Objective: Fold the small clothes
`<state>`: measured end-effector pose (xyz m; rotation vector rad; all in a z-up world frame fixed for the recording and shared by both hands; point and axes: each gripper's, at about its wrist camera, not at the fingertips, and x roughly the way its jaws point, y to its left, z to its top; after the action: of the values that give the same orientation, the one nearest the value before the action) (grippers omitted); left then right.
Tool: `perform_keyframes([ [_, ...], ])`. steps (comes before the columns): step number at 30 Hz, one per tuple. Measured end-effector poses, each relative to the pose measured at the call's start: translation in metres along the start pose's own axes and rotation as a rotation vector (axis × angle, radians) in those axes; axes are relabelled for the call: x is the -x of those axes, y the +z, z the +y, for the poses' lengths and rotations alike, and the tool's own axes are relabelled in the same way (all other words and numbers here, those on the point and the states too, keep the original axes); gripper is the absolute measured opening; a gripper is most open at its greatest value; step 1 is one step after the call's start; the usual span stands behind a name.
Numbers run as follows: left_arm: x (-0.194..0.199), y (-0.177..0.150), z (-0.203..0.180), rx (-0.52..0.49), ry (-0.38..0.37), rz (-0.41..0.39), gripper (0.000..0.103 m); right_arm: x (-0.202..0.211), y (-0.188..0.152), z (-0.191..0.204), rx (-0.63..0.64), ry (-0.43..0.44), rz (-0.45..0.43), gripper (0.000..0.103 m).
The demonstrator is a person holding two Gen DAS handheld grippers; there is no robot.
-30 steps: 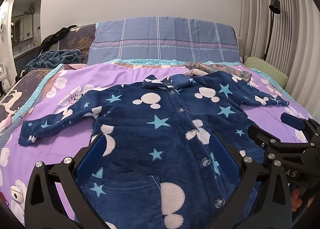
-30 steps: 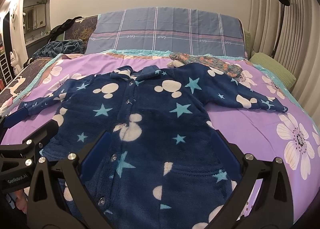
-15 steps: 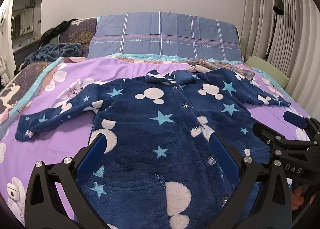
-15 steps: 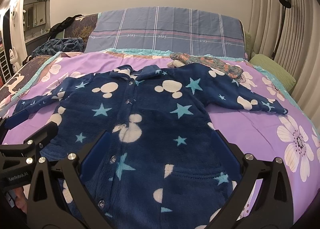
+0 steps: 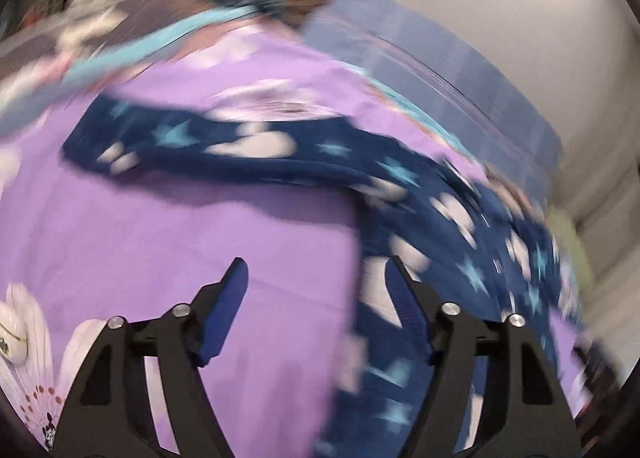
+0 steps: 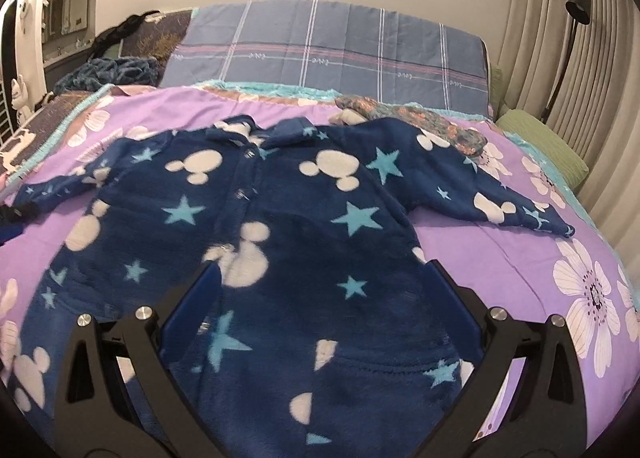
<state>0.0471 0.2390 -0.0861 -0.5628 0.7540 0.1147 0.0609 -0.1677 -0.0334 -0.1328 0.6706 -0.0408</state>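
Note:
A small navy fleece top [image 6: 288, 225] with white mouse heads and light blue stars lies flat, buttoned, front up on a purple flowered bedspread [image 6: 500, 258], both sleeves spread out. My right gripper [image 6: 320, 270] is open and empty, above the top's lower middle. The left wrist view is blurred and tilted. There my left gripper [image 5: 316, 266] is open and empty over bare bedspread [image 5: 180, 238], at the top's left side edge. The left sleeve [image 5: 224, 149] stretches out beyond it.
A blue plaid pillow [image 6: 328, 53] lies along the head of the bed. A flowered cloth [image 6: 424, 117] lies beside the top's right shoulder. A green cushion [image 6: 544, 145] and curtains [image 6: 568, 57] are at the right, dark bedding [image 6: 112, 69] at the far left.
My left gripper has swung fast to the left and rolled, from over the top's lower front to its left edge. My right gripper has barely moved. Both stay open.

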Motion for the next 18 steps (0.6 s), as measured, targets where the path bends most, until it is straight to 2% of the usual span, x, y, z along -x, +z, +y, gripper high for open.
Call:
perform_keyframes([
  [1, -0.002, 0.010, 0.026, 0.086, -0.002, -0.003, 0.071, -0.005, -0.001, -0.001, 0.001, -0.006, 0.012, 0.101],
  [3, -0.004, 0.021, 0.055, 0.190, 0.005, -0.016, 0.071, -0.013, -0.002, -0.001, -0.001, -0.012, 0.030, 0.101],
  [6, -0.011, 0.042, 0.111, 0.428, 0.067, -0.051, 0.075, -0.023, -0.002, 0.000, -0.001, -0.019, 0.050, 0.101],
  [10, -0.028, 0.061, 0.148, 0.572, 0.094, -0.066, 0.083, -0.033, 0.002, 0.003, 0.013, -0.024, 0.057, 0.101],
  [13, -0.043, 0.073, 0.165, 0.617, 0.151, -0.076, 0.082, -0.040, 0.005, 0.004, 0.020, -0.024, 0.066, 0.101],
  [15, -0.048, 0.082, 0.171, 0.629, 0.167, -0.111, 0.081, -0.046, 0.006, 0.005, 0.023, -0.024, 0.072, 0.101],
  [16, -0.049, 0.085, 0.170, 0.621, 0.180, -0.121, 0.068, -0.047, 0.007, 0.004, 0.024, -0.025, 0.074, 0.101],
  [17, -0.051, 0.089, 0.169, 0.605, 0.188, -0.122, 0.049, -0.051, 0.007, 0.004, 0.026, -0.026, 0.076, 0.101],
  [18, -0.056, 0.094, 0.168, 0.589, 0.179, -0.114, 0.040, -0.052, 0.008, 0.003, 0.027, -0.028, 0.078, 0.101],
])
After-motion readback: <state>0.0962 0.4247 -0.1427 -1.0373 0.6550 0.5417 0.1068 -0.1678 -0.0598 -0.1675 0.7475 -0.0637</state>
